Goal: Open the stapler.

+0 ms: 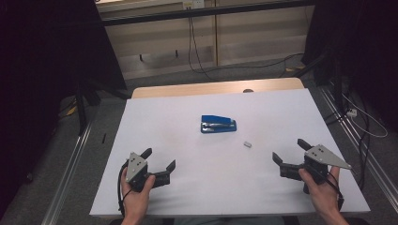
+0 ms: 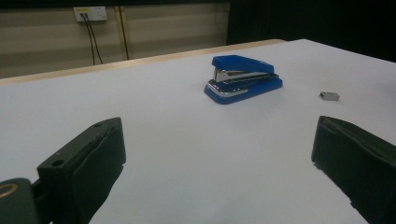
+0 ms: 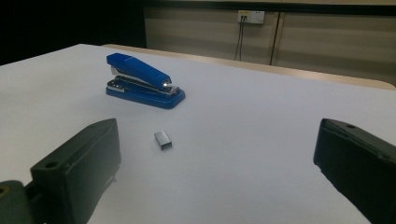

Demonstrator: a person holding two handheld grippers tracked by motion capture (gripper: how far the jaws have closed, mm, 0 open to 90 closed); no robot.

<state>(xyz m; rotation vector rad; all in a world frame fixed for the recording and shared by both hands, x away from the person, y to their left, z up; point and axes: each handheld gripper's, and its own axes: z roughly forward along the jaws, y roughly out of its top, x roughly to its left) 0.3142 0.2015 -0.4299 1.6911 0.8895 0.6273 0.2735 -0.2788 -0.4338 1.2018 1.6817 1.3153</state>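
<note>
High view first: we hold both grippers low at the near edge of the white table (image 1: 155, 112), the left gripper (image 1: 159, 161) toward the near left, the right gripper (image 1: 290, 151) toward the near right. Both have their jaws spread wide with nothing between them, and neither touches anything but the hands that hold them.

The stapler (image 1: 218, 124) sits closed near the table's middle, well ahead of both grippers. The staple block (image 1: 247, 144) lies apart from it, toward the near right, nearer our right gripper than our left.

We judge the work in hand to be loading the stapler, so the step now is the approach. To do it well we would send the right gripper to the block, since in the right gripper view the block (image 3: 163, 140) lies just ahead of the jaws. It is small, flat and probably brittle, so we should come in low, straddle its long sides and close gently. The left gripper has the stapler (image 2: 243, 78) square ahead in its own view; we would pin the base with it before lifting the top, lest the light stapler slide on the smooth sheet.
</note>
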